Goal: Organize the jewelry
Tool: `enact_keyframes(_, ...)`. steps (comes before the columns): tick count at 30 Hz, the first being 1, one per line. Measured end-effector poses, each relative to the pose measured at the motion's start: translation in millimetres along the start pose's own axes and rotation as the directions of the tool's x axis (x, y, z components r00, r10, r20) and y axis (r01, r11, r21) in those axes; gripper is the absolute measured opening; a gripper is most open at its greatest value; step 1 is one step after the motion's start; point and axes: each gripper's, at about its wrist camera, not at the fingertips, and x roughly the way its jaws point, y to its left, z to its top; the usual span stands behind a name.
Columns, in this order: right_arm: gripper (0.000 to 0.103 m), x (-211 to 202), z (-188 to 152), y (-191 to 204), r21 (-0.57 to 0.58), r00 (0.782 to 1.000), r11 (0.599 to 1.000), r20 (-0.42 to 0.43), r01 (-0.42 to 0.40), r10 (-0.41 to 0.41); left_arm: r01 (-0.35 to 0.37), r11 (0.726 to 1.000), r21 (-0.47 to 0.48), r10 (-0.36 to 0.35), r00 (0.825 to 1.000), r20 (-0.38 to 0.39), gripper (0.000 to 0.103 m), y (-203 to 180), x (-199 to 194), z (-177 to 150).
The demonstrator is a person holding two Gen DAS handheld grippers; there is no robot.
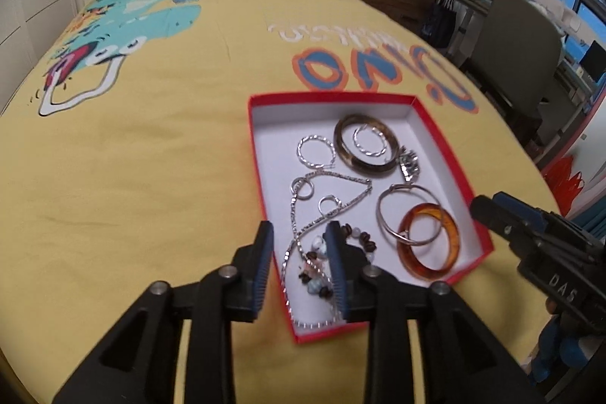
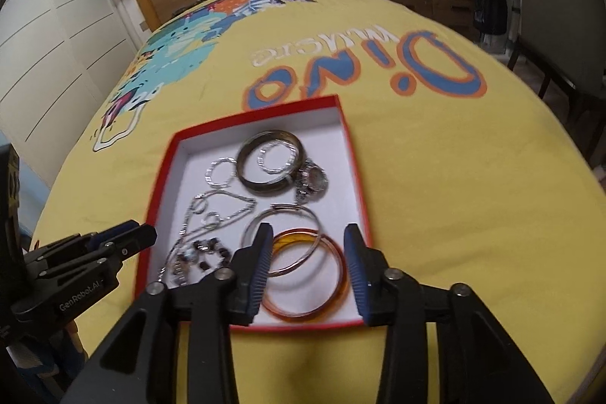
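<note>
- Looking along the left gripper (image 1: 299,245) in the left wrist view, its fingers stand moderately apart and hold nothing; they hover over the near corner of the shallow red cardboard box with a white inside (image 1: 450,154) on the yellow printed bedspread (image 1: 151,158).
- Between those fingers lie a silver chain necklace (image 1: 293,237) and a brown-and-pale beaded bracelet (image 1: 316,267), which suggests the gripper is lined up on that tangle.
- Farther in lie a dark brown bangle (image 1: 342,154), silver hoop earrings (image 1: 316,151) and an amber plastic bangle (image 1: 452,245); all the jewelry sits loose in the one box.
- The right wrist view shows the right gripper (image 2: 308,241), fingers wide and empty, framing the amber plastic bangle and a thin silver hoop (image 2: 257,224) crossing it.
- A small silver watch (image 2: 312,180) rests against the dark bangle.
- Whether pieces are being gathered in or taken out, I cannot tell.
</note>
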Motion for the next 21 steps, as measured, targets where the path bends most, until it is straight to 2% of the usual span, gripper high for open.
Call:
enact_keyframes(2, 0.056, -13, -2, 12, -0.024, 1.000, 1.000, 0.017, 0.008, -0.008, 0.013, 1.000, -0.007, -0.013, 1.000, 0.014, 0.034, 4, -16, -4)
enact_keyframes(6, 0.059, -38, -11, 36, -0.063, 0.999, 0.998, 0.038, 0.012, -0.009, 0.021, 1.000, -0.009, -0.021, 0.999, 0.040, 0.036, 13, -49, -15)
enact_keyframes(9, 0.067, -59, -22, 57, -0.092, 0.998, 0.995, 0.054, 0.022, -0.017, 0.002, 1.000, -0.004, -0.002, 0.998, 0.063, 0.044, 21, -76, -29)
enact_keyframes(11, 0.077, -73, -32, 73, -0.107, 0.998, 0.994, 0.064, 0.028, -0.021, -0.025, 1.000, -0.006, 0.026, 0.997, 0.076, 0.047, 31, -95, -42)
enact_keyframes(16, 0.088, -93, -59, 105, -0.147, 0.998, 0.989, 0.062, 0.027, -0.018, -0.125, 0.992, -0.022, 0.126, 0.989, 0.083, 0.053, 63, -133, -73)
enact_keyframes(21, 0.097, -103, -81, 129, -0.162, 0.998, 0.986, 0.058, 0.026, -0.017, -0.228, 0.972, -0.061, 0.234, 0.967, 0.102, 0.058, 102, -167, -106)
